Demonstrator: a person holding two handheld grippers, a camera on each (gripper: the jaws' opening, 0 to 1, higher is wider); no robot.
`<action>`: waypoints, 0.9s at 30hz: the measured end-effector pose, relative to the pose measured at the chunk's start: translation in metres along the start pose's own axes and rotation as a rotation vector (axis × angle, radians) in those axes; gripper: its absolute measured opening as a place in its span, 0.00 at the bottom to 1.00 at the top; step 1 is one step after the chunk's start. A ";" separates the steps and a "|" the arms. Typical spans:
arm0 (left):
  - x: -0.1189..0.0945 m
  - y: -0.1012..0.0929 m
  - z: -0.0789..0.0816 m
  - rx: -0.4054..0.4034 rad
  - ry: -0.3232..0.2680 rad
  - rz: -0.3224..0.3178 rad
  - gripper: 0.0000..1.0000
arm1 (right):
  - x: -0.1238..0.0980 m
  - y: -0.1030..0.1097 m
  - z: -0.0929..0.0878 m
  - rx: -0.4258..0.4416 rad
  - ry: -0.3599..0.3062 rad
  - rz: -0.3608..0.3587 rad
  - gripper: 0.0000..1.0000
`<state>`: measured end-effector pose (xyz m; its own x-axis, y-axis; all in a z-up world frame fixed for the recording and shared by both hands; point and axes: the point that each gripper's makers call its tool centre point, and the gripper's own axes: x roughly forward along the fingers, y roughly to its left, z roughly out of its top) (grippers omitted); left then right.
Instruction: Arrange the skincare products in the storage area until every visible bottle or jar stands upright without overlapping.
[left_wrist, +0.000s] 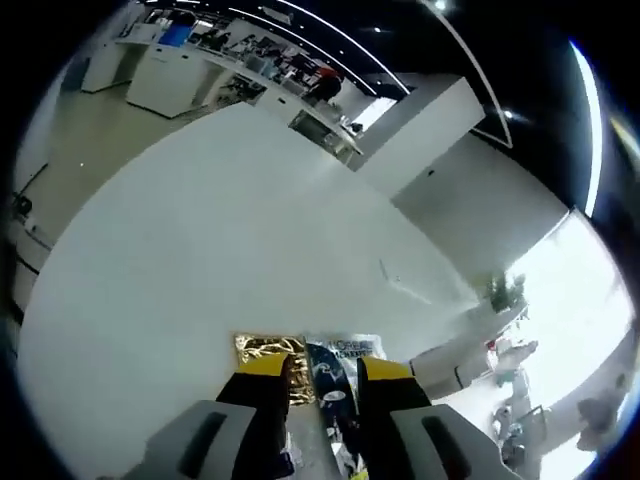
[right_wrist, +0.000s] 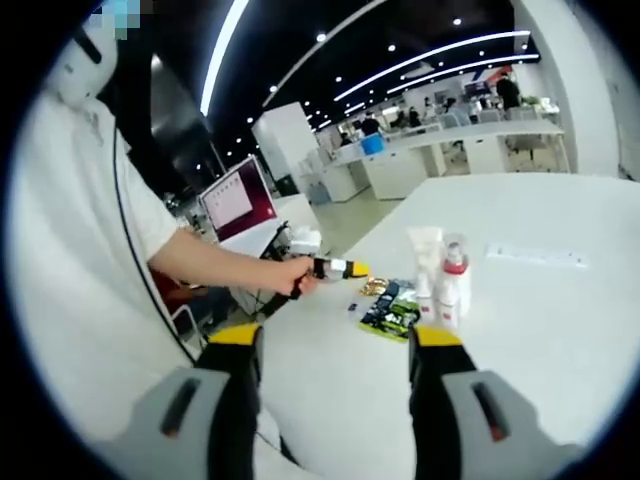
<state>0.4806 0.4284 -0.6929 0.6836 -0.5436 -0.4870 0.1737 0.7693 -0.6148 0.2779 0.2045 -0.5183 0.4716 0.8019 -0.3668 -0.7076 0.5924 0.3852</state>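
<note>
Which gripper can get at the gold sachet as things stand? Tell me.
Probably the left gripper: the gold sachet lies flat just past its open jaws, nothing between. The right gripper hangs farther back.

In the right gripper view, the white bench (right_wrist: 540, 300) lies bare to the right of and nearer than a small cluster: upright bottles (right_wrist: 447, 280) with flat sachets (right_wrist: 392, 310) just beside them. The left hand-held gripper (right_wrist: 335, 267), held out by the person's hand (right_wrist: 292, 275), hangs over the bench edge near the sachets. In the left gripper view, a gold sachet (left_wrist: 265, 350) and a dark sachet (left_wrist: 335, 370) lie at the jaws, with open bench (left_wrist: 250, 230) beyond.
</note>
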 end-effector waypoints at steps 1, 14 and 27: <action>-0.004 -0.005 0.000 0.001 -0.001 -0.008 0.27 | -0.001 0.000 0.000 0.000 -0.003 0.001 0.61; -0.065 -0.070 0.020 0.185 -0.147 -0.026 0.31 | -0.019 -0.002 0.007 -0.003 -0.100 0.009 0.60; -0.151 -0.149 0.022 0.369 -0.318 0.003 0.41 | -0.022 -0.014 0.031 -0.059 -0.169 0.002 0.62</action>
<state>0.3672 0.4036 -0.5137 0.8573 -0.4560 -0.2389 0.3719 0.8695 -0.3251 0.2930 0.1808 -0.4894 0.5483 0.8078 -0.2164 -0.7362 0.5890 0.3334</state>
